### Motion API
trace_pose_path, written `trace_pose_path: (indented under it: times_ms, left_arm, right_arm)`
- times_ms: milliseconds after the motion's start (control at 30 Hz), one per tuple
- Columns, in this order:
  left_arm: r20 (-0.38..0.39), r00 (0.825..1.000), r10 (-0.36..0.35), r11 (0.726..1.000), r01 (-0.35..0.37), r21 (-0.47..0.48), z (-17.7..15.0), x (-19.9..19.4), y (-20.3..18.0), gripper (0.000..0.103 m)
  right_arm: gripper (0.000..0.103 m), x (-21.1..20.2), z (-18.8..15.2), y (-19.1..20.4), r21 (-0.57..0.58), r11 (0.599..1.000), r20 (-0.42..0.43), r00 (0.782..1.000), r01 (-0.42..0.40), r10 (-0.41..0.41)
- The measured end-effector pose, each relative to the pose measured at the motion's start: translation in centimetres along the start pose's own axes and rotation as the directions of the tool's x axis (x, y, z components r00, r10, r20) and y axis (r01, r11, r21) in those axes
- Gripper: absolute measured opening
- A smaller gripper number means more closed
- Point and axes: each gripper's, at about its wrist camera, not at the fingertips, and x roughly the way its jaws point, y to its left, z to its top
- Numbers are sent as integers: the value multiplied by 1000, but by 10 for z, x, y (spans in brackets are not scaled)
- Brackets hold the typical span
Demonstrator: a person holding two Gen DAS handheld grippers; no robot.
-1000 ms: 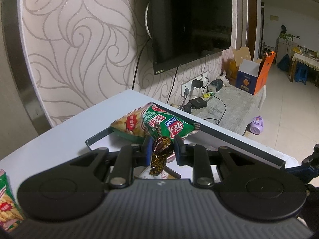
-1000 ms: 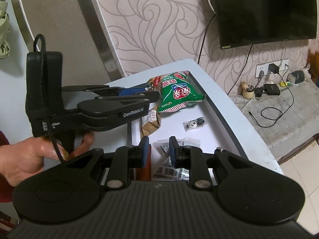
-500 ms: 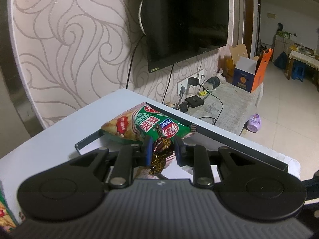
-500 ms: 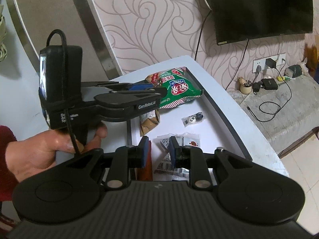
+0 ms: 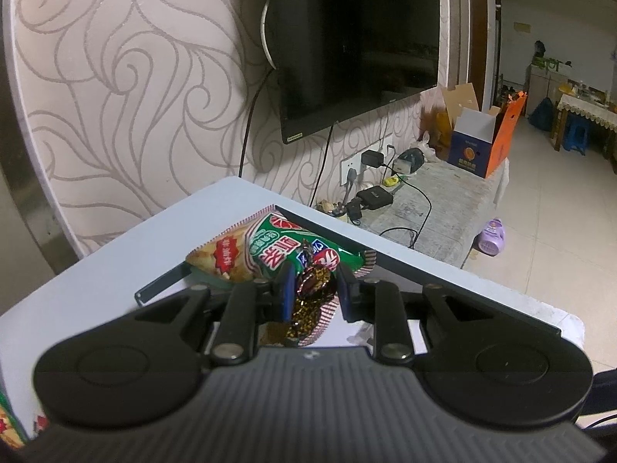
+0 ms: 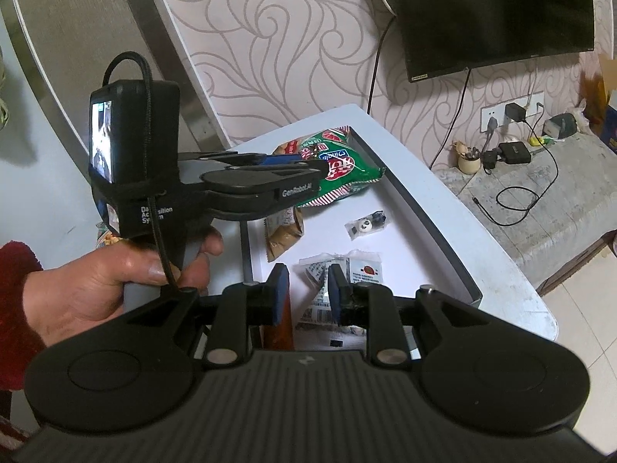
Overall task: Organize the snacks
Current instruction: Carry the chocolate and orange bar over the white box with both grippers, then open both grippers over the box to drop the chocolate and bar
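L gripper [image 5: 313,285], nearest in the left wrist view: closed down on a brown-gold wrapped candy [image 5: 308,301], pads pinching it at both sides, wrapper tail hanging below. Held above the tray [image 5: 424,270], just in front of the green snack bag [image 5: 293,250]. Same gripper seen side-on in the right wrist view [image 6: 308,162], gripped by a hand [image 6: 115,285] w/ red sleeve [image 6: 15,308], tips over the green bag.

R gripper [image 6: 306,289]: fingers close together, nothing between the pads. Hovering over the near end of the tray, above white sachets [image 6: 347,274].

Further in, on the white tray floor: brown packet [image 6: 283,231] partly under the L gripper, small clear pkt w/ panda-face sweet [image 6: 366,225] lying apart to the right. Green bag [image 6: 339,177] at the far corner of the tray, overlapping an orange-yellow snack bag [image 5: 219,258] that sticks out over the tray's left wall. Tray resting on a white table [image 5: 115,254]. One more snack pkt [image 5: 7,424] at the bottom-left edge of the left wrist view, mostly cut off.

Beyond the table: swirl-pattern wall [image 5: 135,96], wall-mounted TV [image 5: 358,38], socket w/ chargers [image 5: 362,162], low ledge w/ black box and cables [image 5: 374,196], open cardboard box [image 5: 482,142], purple bottle [image 5: 491,237] on the floor.
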Motion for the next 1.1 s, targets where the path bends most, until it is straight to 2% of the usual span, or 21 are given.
trace_pose_path:
  times_ms: [200,300,400,533,867,967,1100]
  left_arm:
    - [-8,1000,-2,1000,2,-8,2,2,-1,30]
    - [-2,1000,1,1000,-1,-10,3,1,-1,46]
    - [9,1000,-2,1000,2,-10,4,0,-2,56]
    - [7,1000,-8,1000,8,-10,4,-1,-4,56]
    - [11,1000,-4,1000,5,-11,4,-6,-7,57]
    - [28,1000,7,1000,-7,-13,2,-14,-7,66]
    - [38,999,22,999,-20,-44,-5,-26,-2,68]
  right_arm:
    - [27,1,0,2,-5,1000,-7,1000,-8,8]
    - [27,2,0,2,-5,1000,-13,1000,-13,13]
    - [35,2,-1,4,-4,1000,-16,1000,-16,16]
    - [38,3,-1,3,1,1000,-17,1000,-17,17]
    - [52,3,-3,2,18,1000,-14,1000,-14,14]
    - [58,2,-3,3,25,1000,-4,1000,-15,15]
    - [63,1,-5,2,30,999,-1,1000,-16,16]
